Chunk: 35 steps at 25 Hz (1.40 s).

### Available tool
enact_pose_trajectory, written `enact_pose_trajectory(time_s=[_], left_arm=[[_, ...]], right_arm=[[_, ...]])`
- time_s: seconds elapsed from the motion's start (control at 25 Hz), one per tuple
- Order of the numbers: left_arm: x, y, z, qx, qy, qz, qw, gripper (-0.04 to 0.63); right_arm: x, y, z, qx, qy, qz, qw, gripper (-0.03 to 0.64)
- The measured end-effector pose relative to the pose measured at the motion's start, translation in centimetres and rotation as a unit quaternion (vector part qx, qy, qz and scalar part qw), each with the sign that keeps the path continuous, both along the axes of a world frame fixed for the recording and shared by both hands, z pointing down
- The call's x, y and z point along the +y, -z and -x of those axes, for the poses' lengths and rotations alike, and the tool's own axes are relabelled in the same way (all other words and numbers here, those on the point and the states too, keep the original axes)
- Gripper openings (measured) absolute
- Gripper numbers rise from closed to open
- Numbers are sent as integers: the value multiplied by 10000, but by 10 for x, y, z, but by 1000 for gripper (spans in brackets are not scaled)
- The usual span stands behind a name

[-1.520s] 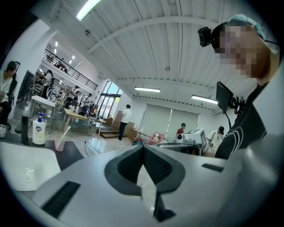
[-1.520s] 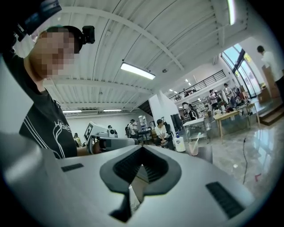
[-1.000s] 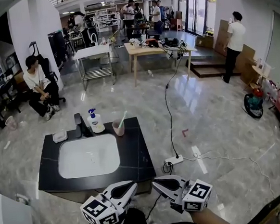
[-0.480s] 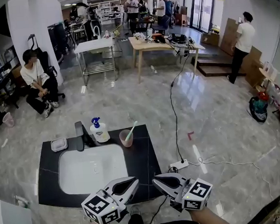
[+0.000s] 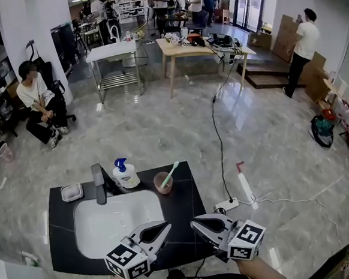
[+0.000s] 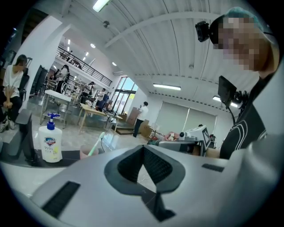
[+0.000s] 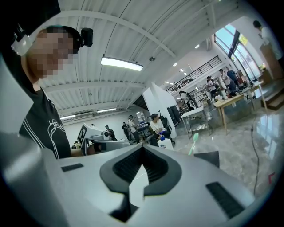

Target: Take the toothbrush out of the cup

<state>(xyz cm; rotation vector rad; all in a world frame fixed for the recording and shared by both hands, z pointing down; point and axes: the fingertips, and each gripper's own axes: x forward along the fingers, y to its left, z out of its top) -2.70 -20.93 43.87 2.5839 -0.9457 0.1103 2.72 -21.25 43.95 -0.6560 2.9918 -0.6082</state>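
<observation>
Update: over the last second we've closed in on the counter. It sits lower and larger in the head view than it did, and both grippers now overlap its near edge instead of hanging short of it. No contact with anything yet, so this is still the approach and the pull hasn't started.

Left gripper: jaws pressed together, nothing in them. Right gripper: same, tips together and empty. We judge one of them has to spread before it can take the handle.

The toothbrush is still in the cup, leaning up and to the right. The cup stands near the counter's far edge, just past the far right corner of the sink.

Clearances:
- The soap bottle is just beside the cup on its left, with the faucet further left. That side is tight.
- Right of the cup is bare black top out to the counter's edge.
- Above the brush is open, and the lean points away from the bottle.
- The sink lies between the left gripper and the cup. The right gripper has the straighter run.
</observation>
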Motion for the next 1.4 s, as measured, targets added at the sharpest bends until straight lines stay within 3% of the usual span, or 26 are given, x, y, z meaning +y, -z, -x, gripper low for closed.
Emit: enact_pose_trajectory(time_s=[0.52, 0.92, 1.4], left_arm=[[-26, -11, 29, 178, -17, 258, 9995, 5], [-56, -18, 40, 249, -93, 385, 9989, 5], [-82, -46, 48, 289, -273, 673, 9969, 5]], right_arm=[[-41, -25, 22, 280, -305, 134, 9991, 6], [-91, -40, 24, 359, -987, 299, 9940, 9], [-148, -70, 31, 392, -1390, 594, 9877, 91]])
